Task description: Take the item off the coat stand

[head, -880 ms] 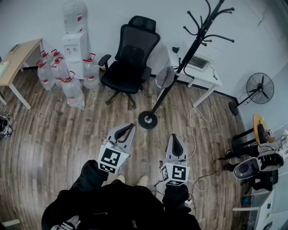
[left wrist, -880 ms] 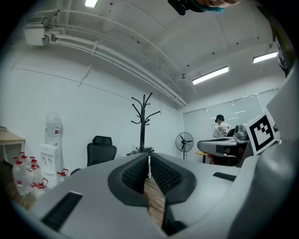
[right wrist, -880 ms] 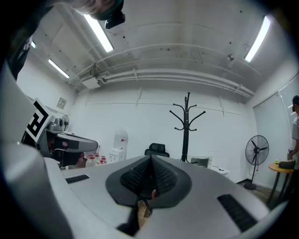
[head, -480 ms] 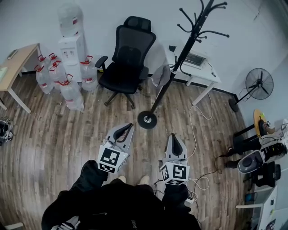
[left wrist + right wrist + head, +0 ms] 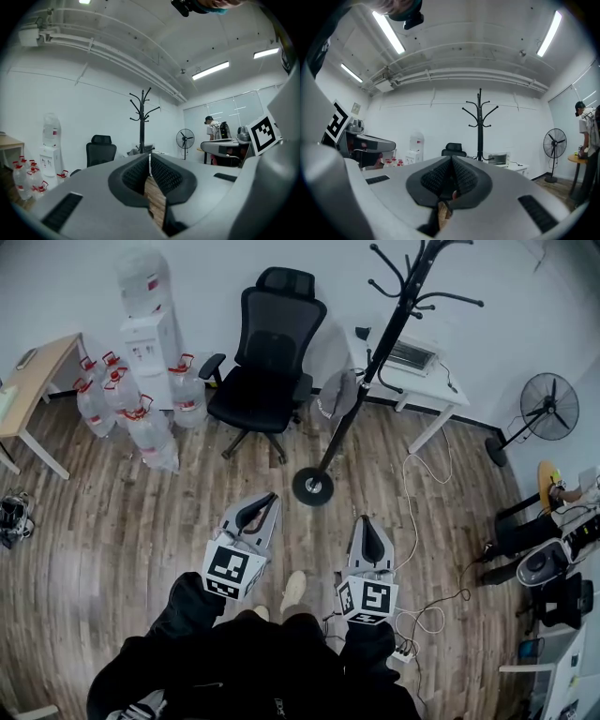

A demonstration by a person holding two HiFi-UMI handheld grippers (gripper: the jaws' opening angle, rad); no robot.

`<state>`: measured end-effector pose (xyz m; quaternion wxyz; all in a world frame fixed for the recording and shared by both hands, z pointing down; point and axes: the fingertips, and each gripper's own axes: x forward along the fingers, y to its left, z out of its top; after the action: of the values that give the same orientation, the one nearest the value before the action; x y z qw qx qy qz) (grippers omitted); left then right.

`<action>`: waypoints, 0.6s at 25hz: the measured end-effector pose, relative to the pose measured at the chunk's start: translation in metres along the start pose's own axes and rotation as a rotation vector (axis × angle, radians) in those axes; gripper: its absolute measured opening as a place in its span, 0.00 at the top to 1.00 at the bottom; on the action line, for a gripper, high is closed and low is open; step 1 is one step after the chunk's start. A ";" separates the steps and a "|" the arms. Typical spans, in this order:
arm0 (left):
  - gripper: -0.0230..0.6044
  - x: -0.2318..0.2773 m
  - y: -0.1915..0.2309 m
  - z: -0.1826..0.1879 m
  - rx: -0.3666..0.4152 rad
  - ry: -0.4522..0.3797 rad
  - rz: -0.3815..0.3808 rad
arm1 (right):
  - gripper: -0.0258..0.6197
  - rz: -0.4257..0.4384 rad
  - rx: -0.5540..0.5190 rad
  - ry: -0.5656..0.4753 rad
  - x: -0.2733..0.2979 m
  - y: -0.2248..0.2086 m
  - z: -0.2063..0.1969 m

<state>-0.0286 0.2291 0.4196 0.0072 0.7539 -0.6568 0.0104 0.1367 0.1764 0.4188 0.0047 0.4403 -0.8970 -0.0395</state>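
Note:
The black coat stand [image 5: 370, 367] rises from a round base [image 5: 312, 487] on the wooden floor ahead of me. A grey item [image 5: 337, 397] hangs low on its pole. In the left gripper view the coat stand [image 5: 141, 119] is far off at centre; in the right gripper view the coat stand [image 5: 480, 124] is just as distant. My left gripper [image 5: 262, 506] and right gripper [image 5: 366, 529] are held side by side at waist height, well short of the stand. Both are shut with nothing between the pads, as the left gripper [image 5: 149, 159] and right gripper [image 5: 451, 161] show up close.
A black office chair [image 5: 267, 362] stands left of the stand, with a water dispenser [image 5: 150, 324] and several water bottles [image 5: 141, 418] further left. Behind the stand is a white desk [image 5: 417, 381]. Cables [image 5: 427, 484] trail on the floor at right near a fan [image 5: 551, 409]. A person [image 5: 587, 129] stands by a round table.
The head view has shifted slightly, so the stand and room sit a bit differently. One of my feet has stepped forward. Both grippers hold their place and stay shut.

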 end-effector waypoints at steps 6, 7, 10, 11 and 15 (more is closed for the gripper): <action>0.91 0.049 0.001 0.000 0.016 0.015 -0.010 | 0.93 -0.006 0.015 -0.001 0.034 -0.031 -0.009; 0.91 0.060 0.003 -0.001 0.018 0.018 -0.009 | 0.93 -0.007 0.017 -0.001 0.042 -0.038 -0.012; 0.91 0.095 0.010 -0.004 0.028 0.031 -0.005 | 0.93 -0.010 0.035 -0.003 0.072 -0.061 -0.021; 0.91 0.108 0.013 -0.005 0.033 0.036 -0.006 | 0.93 -0.011 0.042 -0.004 0.083 -0.068 -0.023; 0.91 0.162 0.024 -0.005 0.048 0.056 -0.011 | 0.93 -0.009 0.069 -0.007 0.130 -0.095 -0.031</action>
<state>-0.0305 0.0655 0.4285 0.0073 0.7569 -0.6518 0.0472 0.1335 0.0133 0.4388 -0.0140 0.4442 -0.8958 -0.0100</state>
